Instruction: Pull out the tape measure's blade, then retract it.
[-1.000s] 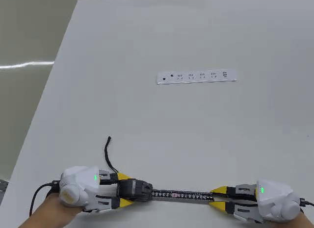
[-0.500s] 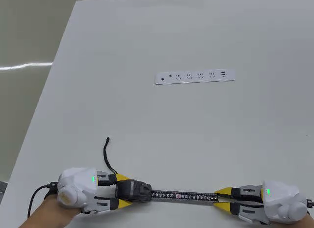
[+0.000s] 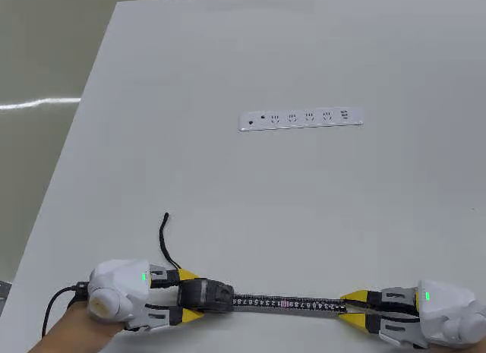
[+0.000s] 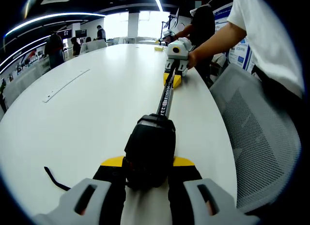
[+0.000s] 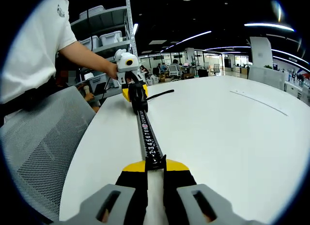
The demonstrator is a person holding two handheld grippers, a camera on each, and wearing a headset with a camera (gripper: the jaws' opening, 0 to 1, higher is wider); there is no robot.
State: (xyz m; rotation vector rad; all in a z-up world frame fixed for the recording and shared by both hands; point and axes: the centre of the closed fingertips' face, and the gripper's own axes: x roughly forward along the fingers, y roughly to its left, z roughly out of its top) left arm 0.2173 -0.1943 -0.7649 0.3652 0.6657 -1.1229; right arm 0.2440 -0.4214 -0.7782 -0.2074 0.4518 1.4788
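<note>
- While we look down from the head view, we enter item one: tape measure case (image 3: 205, 294), black, lying on the white table (image 3: 266, 201) near its front edge, clamped between the jaws of the left gripper (image 3: 190, 294). Item two: blade (image 3: 285, 302), drawn out flat along the table to the right gripper (image 3: 349, 307), whose jaws pinch its end.
- Reason for the hold, in our judgement: one gripper anchors the case so that the other can draw the blade straight. We take the pull-out as under way, with retraction not yet done. Sundries?
- Strap (image 3: 165, 235), black, trailing from the case toward the table's middle. Power strip (image 3: 301, 118), white, well apart from both grippers. This view gives us the whole exposed run of blade at once.
- Left gripper view, then.
- Case (image 4: 150, 147) close up, with the yellow jaw tips pressed against its two sides. The blade (image 4: 166, 97) runs away from us to the right gripper (image 4: 172, 80), which a hand holds. We add a grey mesh chair (image 4: 242, 118) beside the table. This view confirms the grip on the case but not the far pinch.
- Right gripper view supplies that?
- It does. The blade's end sits between the closed yellow tips of the right gripper (image 5: 155, 166), with the printed numbers readable. The case (image 5: 138, 97) sits far off in the left gripper's jaws, too small for us to judge that grip.
</note>
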